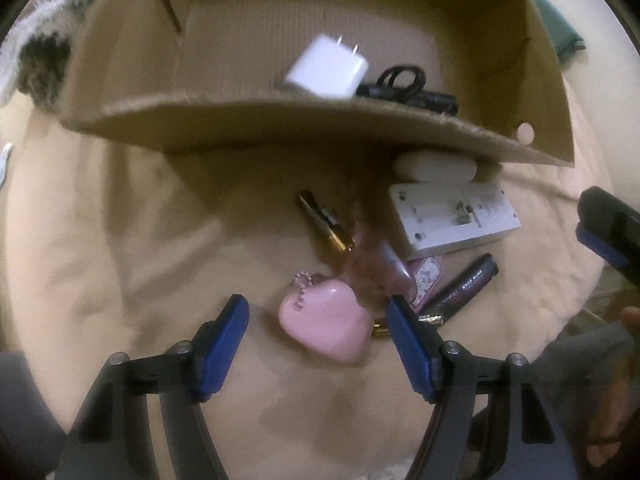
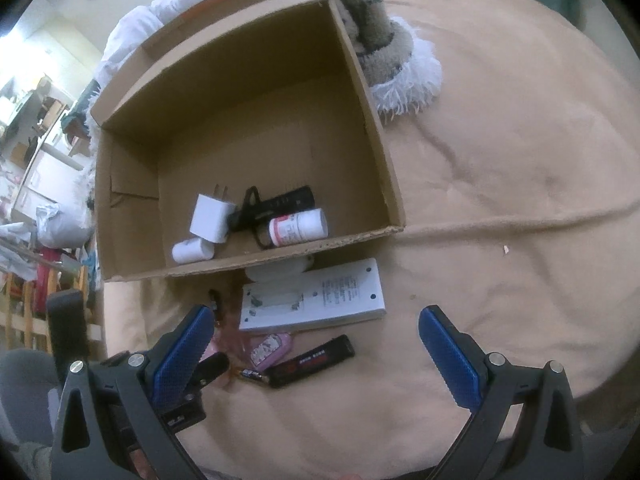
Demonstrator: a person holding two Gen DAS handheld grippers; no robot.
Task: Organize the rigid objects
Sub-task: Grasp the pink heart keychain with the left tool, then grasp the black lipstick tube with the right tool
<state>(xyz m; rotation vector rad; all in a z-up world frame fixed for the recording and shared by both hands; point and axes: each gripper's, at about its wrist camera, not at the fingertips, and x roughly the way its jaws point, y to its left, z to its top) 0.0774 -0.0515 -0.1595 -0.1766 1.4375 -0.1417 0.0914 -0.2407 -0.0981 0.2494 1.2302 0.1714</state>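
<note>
An open cardboard box (image 2: pixel 372 128) stands on a tan bedspread. It holds a white charger plug (image 1: pixel 326 66) (image 2: pixel 212 218), a black cable and remote (image 2: pixel 276 206), a white pill bottle (image 2: pixel 298 227) and a small white cylinder (image 2: pixel 192 250). In front of the box lie a pink heart-shaped case (image 1: pixel 326 326), a gold and black lipstick (image 1: pixel 324 220), a white power strip (image 1: pixel 452 216) (image 2: pixel 316 296), a dark tube (image 1: pixel 460 290) (image 2: pixel 312 360) and a pink patterned item (image 2: pixel 270 348). My left gripper (image 1: pixel 318 338) is open around the pink heart case. My right gripper (image 2: pixel 316 340) is open above the dark tube.
A fluffy white and grey item (image 2: pixel 384 48) lies beside the box's right wall. A white rounded object (image 1: pixel 434 166) sits under the box's front flap. Cluttered shelves (image 2: pixel 36 160) stand at the far left. The bedspread (image 2: pixel 500 200) stretches to the right.
</note>
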